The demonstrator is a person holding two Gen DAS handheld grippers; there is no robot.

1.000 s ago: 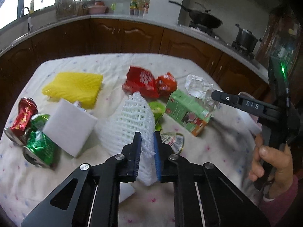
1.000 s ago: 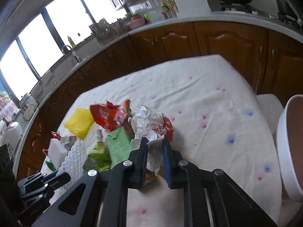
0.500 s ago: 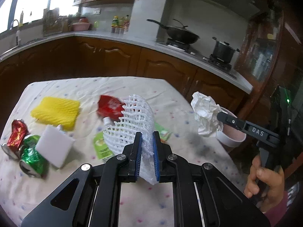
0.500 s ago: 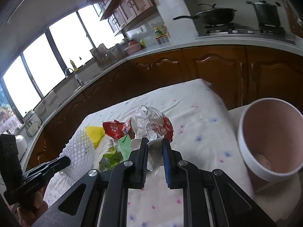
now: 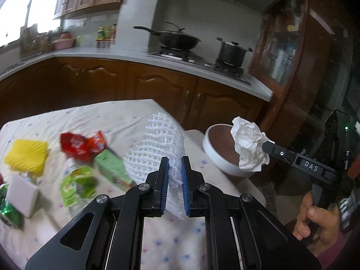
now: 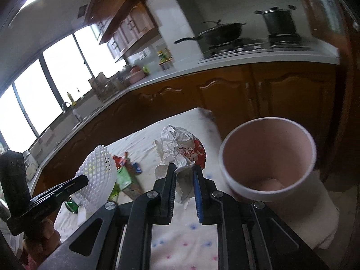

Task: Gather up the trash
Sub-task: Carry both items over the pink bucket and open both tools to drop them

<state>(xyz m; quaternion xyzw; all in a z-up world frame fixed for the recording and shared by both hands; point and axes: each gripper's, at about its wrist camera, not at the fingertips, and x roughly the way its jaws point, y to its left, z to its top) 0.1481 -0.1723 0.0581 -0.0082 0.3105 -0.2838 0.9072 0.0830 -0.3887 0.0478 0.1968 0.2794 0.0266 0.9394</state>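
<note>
Both tongs are loaded: left tongs (image 5: 175, 175) clamped on white foam net sleeve (image 5: 157, 148), right tongs (image 6: 184, 180) clamped on crumpled white paper wrapper (image 6: 180, 148) w/ red print. Both pieces are held off the tabletop (image 5: 126, 117), which is covered w/ a floral cloth. Target looks to be the pink bin (image 6: 267, 157) w/ white rim, standing just off the tabletop's far corner, mouth up, something pale at its bottom. In the left view the wrapper is seen over or just beside the bin rim; the net is nearer the tabletop, short of the bin. Step in hand is judged as carry-to-bin, then drop. To be done well: wrapper should be brought fully over the mouth before release, since it is light & could catch the rim or drift out. Net is bulky & springy, so it should be lowered partly inside before the left tongs are parted. Drops are best done one at a time so the two tools don't collide over the bin. Left behind on the tabletop: yellow foam pad (image 5: 25, 157), red snack bags (image 5: 81, 146), green carton (image 5: 112, 168), white block (image 5: 20, 194), green crushed can (image 5: 7, 209). Task is judged far from done.
</note>
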